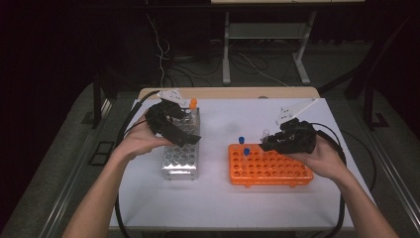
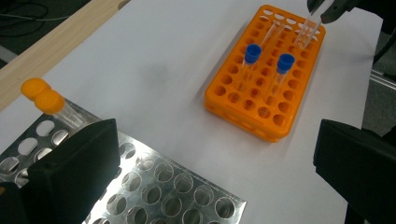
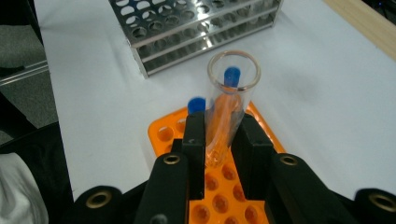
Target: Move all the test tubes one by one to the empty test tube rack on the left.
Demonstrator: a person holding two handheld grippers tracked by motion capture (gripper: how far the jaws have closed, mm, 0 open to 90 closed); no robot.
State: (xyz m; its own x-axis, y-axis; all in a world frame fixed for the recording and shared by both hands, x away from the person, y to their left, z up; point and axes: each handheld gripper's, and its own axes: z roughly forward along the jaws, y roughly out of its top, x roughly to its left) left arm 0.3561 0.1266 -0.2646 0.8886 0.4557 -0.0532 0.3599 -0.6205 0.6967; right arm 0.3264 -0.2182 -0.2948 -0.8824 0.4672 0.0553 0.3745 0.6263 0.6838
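My right gripper [image 3: 219, 140] is shut on a clear, uncapped test tube [image 3: 231, 107], which it holds tilted just above the orange rack [image 3: 219, 186]. In the high view this right gripper [image 1: 267, 144] is at the rack's far edge with the clear tube [image 1: 266, 134] sticking up from its jaws. Two blue-capped tubes [image 2: 252, 52] [image 2: 285, 62] stand in the orange rack [image 2: 261, 93]. My left gripper [image 2: 215, 177] hovers open over the metal rack [image 2: 163, 186] with nothing between its jaws. Two orange-capped tubes [image 2: 42, 93] stand at that rack's far end.
The racks sit side by side on a white table sheet [image 1: 218, 198], the metal rack [image 1: 181, 158] on the left and the orange rack [image 1: 270, 168] on the right. A wooden table edge [image 1: 228, 92] runs along the back. Cables trail from both grippers off the table's sides.
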